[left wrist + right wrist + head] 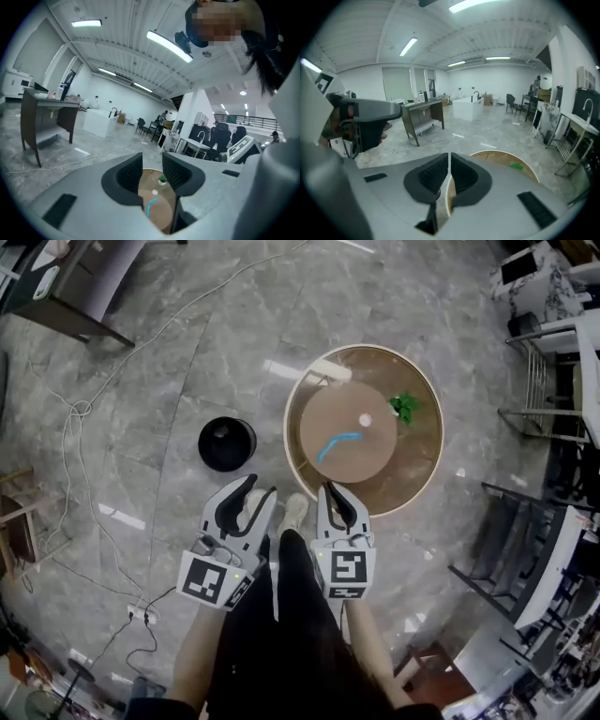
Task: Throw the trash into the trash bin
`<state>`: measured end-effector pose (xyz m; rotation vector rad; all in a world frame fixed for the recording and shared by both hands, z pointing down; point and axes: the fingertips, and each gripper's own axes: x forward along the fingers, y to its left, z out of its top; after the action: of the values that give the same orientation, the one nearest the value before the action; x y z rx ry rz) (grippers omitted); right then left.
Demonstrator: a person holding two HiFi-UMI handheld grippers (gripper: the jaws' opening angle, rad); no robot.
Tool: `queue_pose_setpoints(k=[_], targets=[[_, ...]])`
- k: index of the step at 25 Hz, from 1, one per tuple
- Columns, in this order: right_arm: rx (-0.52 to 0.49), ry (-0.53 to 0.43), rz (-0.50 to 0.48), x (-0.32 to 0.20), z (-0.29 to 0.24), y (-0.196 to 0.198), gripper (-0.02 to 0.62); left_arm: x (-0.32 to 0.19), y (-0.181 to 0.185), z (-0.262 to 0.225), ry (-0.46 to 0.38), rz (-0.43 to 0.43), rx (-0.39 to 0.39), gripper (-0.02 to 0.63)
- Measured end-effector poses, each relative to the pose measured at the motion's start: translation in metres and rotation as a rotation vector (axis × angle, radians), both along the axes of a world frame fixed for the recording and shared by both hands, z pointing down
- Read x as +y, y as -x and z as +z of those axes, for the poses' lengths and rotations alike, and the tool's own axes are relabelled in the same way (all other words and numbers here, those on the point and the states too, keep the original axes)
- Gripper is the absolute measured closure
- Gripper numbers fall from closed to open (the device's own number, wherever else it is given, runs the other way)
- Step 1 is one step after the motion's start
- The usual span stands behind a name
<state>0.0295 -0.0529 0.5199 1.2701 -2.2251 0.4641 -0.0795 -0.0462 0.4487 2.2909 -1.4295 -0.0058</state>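
A black round trash bin (226, 443) stands on the marble floor, left of a round two-level wooden table (417, 474). On the table's top lie a curved blue strip (339, 442) and a small white ball (365, 419); a green plant-like item (407, 407) sits on the lower ring. My left gripper (258, 488) hangs in front of the bin, open and empty; between its fingers I see the blue strip (151, 206) and the white ball (155, 192). My right gripper (330, 491) is at the table's near rim, shut with nothing in it (449, 171).
White cables (80, 409) trail over the floor at left, with a power strip (141, 615) near my feet. A dark desk (75, 296) stands at the far left. Metal-framed chairs and white tables (553, 343) line the right side.
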Motion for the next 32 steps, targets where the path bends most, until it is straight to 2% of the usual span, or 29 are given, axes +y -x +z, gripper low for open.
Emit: queue_pose_setpoints(k=[6, 10, 14, 17, 21, 26, 32], targets=[[-0.093, -0.2, 0.154, 0.015, -0.116, -0.047, 0.592, 0.007, -0.039, -0.083, -0.107, 0.102, -0.045, 0.489], [-0.137, -0.36, 0.226, 0.031, -0.196, -0.069, 0.592, 0.012, -0.05, -0.137, -0.166, 0.122, -0.073, 0.546], [-0.108, -0.45, 0.262, 0.04, -0.253, -0.085, 0.594, 0.015, -0.056, -0.181, -0.238, 0.145, -0.106, 0.572], [-0.189, -0.541, 0.264, 0.045, -0.296, -0.091, 0.594, 0.019, -0.053, -0.202, -0.249, 0.137, -0.114, 0.576], [-0.268, -0.591, 0.289, 0.051, -0.329, -0.102, 0.594, 0.019, -0.053, -0.227, -0.281, 0.132, -0.106, 0.577], [-0.282, -0.649, 0.306, 0.052, -0.351, -0.116, 0.594, 0.019, -0.06, -0.254, -0.351, 0.138, -0.122, 0.577], [-0.295, -0.672, 0.32, 0.05, -0.359, -0.124, 0.594, 0.02, -0.061, -0.267, -0.377, 0.124, -0.115, 0.577]])
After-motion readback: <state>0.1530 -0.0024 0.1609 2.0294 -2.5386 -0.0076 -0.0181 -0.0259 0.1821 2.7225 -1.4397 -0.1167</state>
